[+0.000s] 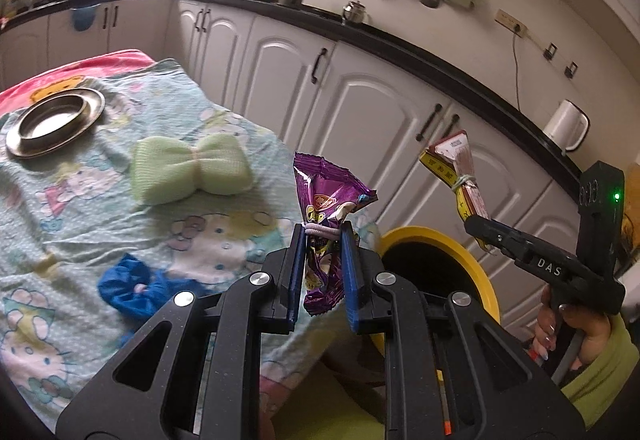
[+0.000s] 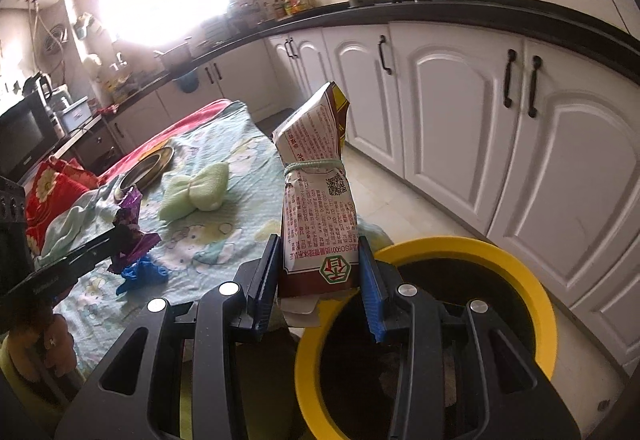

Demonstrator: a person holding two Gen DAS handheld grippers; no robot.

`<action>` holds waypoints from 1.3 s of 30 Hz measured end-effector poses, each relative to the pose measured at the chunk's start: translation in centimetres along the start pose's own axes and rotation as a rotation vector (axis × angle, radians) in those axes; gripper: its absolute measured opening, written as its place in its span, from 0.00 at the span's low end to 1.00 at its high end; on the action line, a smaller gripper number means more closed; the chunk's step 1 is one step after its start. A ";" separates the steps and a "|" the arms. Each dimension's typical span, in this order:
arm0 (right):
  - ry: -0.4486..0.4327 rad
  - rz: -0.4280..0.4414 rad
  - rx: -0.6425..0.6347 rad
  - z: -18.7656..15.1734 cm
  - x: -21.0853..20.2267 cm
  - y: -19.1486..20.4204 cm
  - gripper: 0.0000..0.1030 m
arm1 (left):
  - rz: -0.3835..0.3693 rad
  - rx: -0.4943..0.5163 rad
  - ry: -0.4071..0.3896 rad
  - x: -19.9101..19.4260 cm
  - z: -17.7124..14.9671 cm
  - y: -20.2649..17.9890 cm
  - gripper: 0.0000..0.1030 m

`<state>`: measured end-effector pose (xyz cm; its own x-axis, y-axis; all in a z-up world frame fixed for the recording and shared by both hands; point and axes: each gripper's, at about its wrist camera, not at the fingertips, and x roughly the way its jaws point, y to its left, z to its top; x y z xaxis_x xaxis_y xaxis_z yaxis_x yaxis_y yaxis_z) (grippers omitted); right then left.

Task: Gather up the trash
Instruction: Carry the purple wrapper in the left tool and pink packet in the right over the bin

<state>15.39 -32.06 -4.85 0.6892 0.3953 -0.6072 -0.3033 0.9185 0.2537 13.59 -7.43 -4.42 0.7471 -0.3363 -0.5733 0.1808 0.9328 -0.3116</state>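
- Here the left gripper (image 1: 323,236) is clamped on a purple wrapper (image 1: 326,199).
- The right gripper (image 2: 319,252) squeezes a tied carton (image 2: 316,199) beside the yellow-rimmed bin (image 2: 516,260).

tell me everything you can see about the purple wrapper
The purple wrapper is a shiny, crinkled foil snack packet with cartoon print, cinched at its middle by a pale elastic band. It stands roughly upright, clamped between the blue pads of the left gripper, held in the air beside the table edge, near the yellow-rimmed bin. Only the pads and band touch it.
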 end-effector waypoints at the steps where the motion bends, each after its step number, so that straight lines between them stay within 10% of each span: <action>1: -0.001 -0.003 0.001 -0.1 -0.2 -0.3 0.35 | -0.003 0.004 0.002 0.1 -0.1 -0.2 0.12; 39: 0.094 -0.122 0.121 -7.9 -1.6 -9.2 0.35 | -0.133 0.233 0.151 6.9 -3.6 -10.3 0.13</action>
<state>11.92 -41.25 -12.19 0.6494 0.2840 -0.7054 -0.1366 0.9561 0.2592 14.57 -19.84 -7.87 0.6066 -0.4566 -0.6508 0.4257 0.8779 -0.2192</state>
